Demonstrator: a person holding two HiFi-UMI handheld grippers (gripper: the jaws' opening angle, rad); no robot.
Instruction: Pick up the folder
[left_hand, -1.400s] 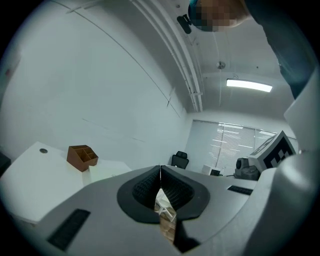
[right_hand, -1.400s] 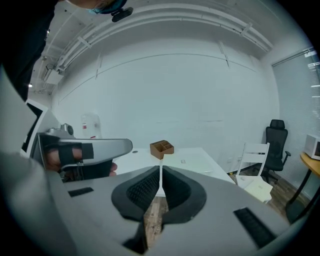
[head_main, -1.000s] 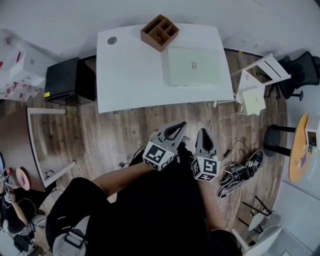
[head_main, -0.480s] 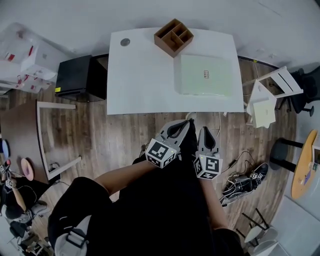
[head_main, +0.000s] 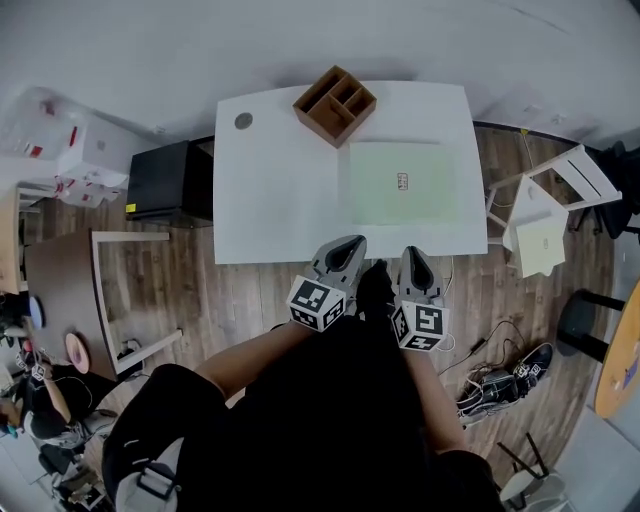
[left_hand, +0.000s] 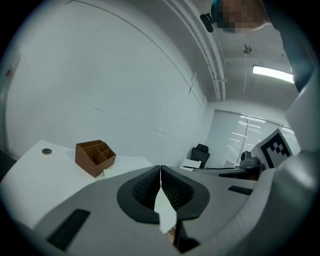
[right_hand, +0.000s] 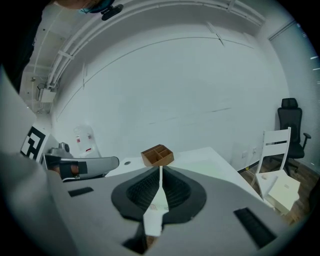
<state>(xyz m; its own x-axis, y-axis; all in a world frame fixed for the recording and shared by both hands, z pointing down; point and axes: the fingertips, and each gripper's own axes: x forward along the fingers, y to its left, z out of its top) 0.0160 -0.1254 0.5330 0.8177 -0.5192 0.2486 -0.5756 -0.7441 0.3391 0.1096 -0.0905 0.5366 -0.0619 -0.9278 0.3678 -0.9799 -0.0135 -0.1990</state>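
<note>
Head view: folder (head_main: 403, 183) lies flat on the table (head_main: 270, 200), just beside the organizer (head_main: 335, 104).
Left gripper view: left gripper (left_hand: 160, 172) closed, empty.
Right gripper view: right gripper (right_hand: 160, 175) closed, empty.
The folder is probably light, thin and flexible; grip the edge away from the organizer.

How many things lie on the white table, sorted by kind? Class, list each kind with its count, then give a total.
Brown compartment organiser: 1
Pale green folder: 1
Small round grey disc: 1
Total: 3
</note>
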